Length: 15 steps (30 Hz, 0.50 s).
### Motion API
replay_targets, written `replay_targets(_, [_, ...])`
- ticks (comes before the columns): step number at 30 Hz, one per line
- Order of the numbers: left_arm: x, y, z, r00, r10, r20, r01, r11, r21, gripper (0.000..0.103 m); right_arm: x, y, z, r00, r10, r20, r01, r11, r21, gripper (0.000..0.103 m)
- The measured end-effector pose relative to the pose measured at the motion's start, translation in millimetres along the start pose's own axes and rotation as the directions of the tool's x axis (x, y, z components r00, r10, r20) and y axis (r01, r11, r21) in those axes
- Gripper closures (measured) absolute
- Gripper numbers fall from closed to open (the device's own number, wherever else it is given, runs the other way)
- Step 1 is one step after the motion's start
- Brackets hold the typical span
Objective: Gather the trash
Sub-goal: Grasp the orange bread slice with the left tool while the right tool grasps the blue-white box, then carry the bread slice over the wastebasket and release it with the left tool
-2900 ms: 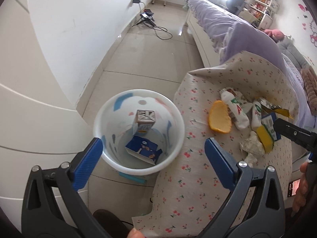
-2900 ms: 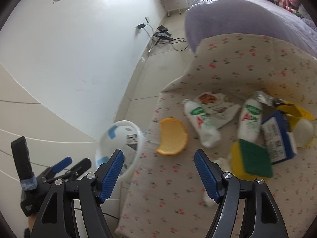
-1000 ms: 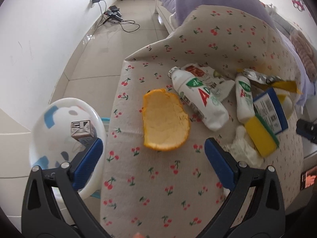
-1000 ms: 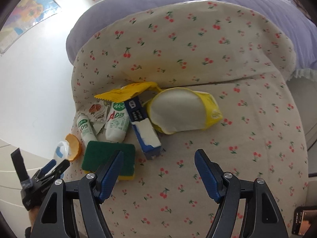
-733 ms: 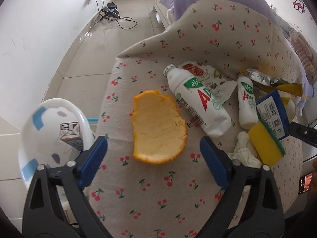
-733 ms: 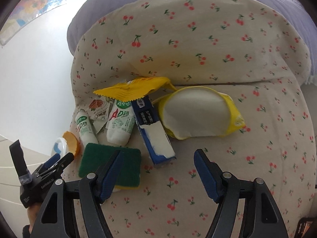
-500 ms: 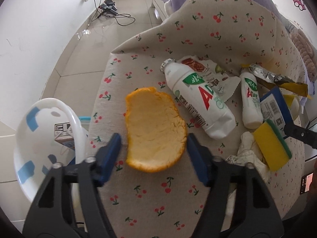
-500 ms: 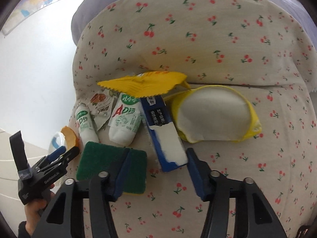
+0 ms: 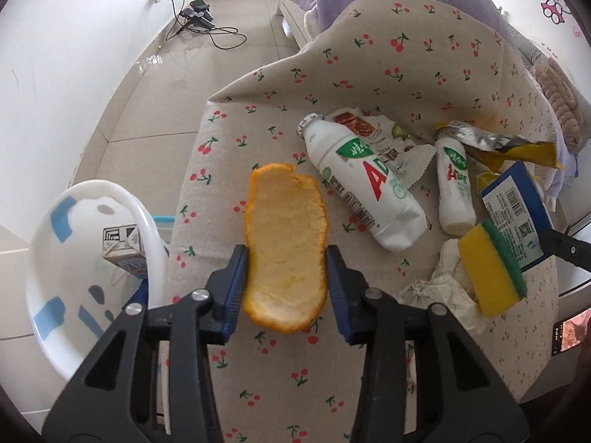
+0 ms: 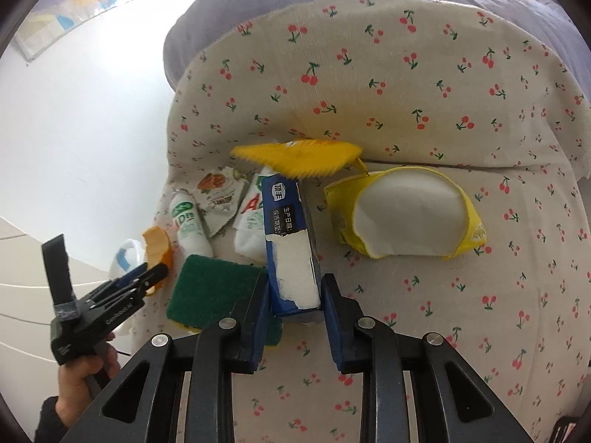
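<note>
On the cherry-print cloth [image 9: 369, 55] that covers the surface, we see the trash spread in a loose row. Our left claw [image 9: 286, 280] has its blue pads on either side of the orange peel [image 9: 286, 243], and the jaws are closing; the pads look pressed to the peel's edges, though we cannot be sure the right pad touches. The peel's near end appears to sit a little above the cloth. Just right of it lies a large white AD drink bottle [image 9: 365, 192] on its side, its foil cap toward the far edge, with a snack wrapper [image 9: 384, 136] under its neck. A smaller AD bottle [image 9: 456, 184] lies beyond that, beside a silver and yellow wrapper [image 9: 495, 144]. A crumpled tissue [image 9: 439, 288] touches a yellow and green sponge [image 9: 491, 269].

Our right claw [image 10: 294, 295] straddles the near end of the blue milk carton [image 10: 290, 243], jaws closing, the pads at or just beside its sides. The sponge sits just left of that carton, and a yellow bag with a white inside [image 10: 406, 214] lies to its right, apart from it.

Left of the surface, lower down, stands the white bin [image 9: 74, 258] with blue patches, holding a small carton [image 9: 123, 247]. A hand [image 10: 81, 384] grips the left claw's handle.
</note>
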<state>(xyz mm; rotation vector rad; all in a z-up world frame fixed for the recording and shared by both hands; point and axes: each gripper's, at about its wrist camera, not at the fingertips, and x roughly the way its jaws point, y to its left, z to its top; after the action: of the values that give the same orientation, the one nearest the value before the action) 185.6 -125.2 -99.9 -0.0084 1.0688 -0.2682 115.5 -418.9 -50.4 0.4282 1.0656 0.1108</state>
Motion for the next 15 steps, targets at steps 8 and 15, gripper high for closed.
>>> replay_targets(8, [-22,7,-6,0.999,-0.041,0.019,0.042,0.999,-0.016,0.06,-27,9,-3,0.998,0.003,0.057,-0.003,1.0,-0.012,0.075])
replay_targets(15, [-46,20,-9,0.995,-0.083,0.048,0.084,0.996,-0.031,0.061,-51,18,-5,0.994,0.024,0.109,-0.022,0.999,-0.024,0.075])
